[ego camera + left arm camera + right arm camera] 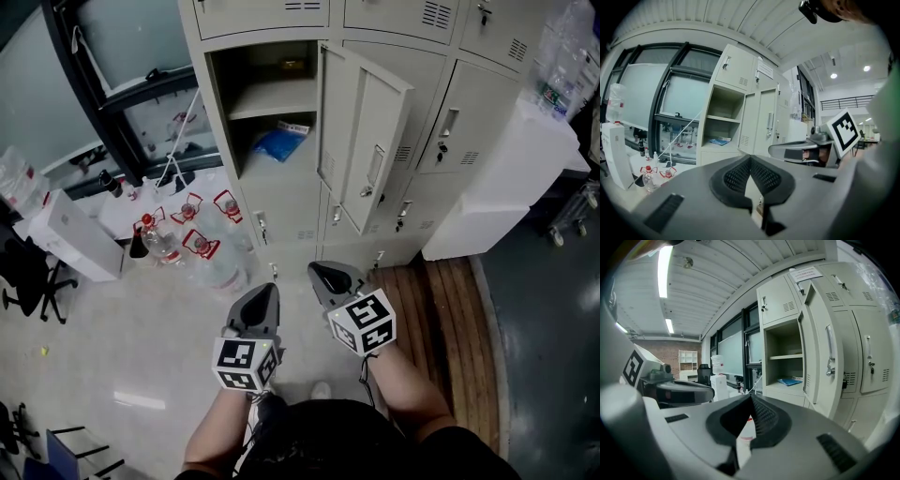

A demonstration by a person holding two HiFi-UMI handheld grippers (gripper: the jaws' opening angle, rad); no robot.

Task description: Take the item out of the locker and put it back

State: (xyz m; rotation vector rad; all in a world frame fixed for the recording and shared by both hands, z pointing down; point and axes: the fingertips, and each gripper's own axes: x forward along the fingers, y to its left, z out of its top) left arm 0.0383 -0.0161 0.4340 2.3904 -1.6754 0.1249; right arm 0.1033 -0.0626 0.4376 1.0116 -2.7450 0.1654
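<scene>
Locker (281, 223) stands with its door (364, 141) swung open. Blue item (275, 142) lies flat on the lower shelf (251, 165) inside, with neither claw touching it. Left claw (265, 292) and right claw (325, 274) are both closed on nothing. They sit side by side, low, well apart from the locker and pointing toward it. Judgement: either the take-out hasn't begun or the return is done; cannot tell which.

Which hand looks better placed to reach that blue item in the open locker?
Probably the left gripper: it lines up with the opening where the blue item lies, while the right gripper faces the open door.
</scene>
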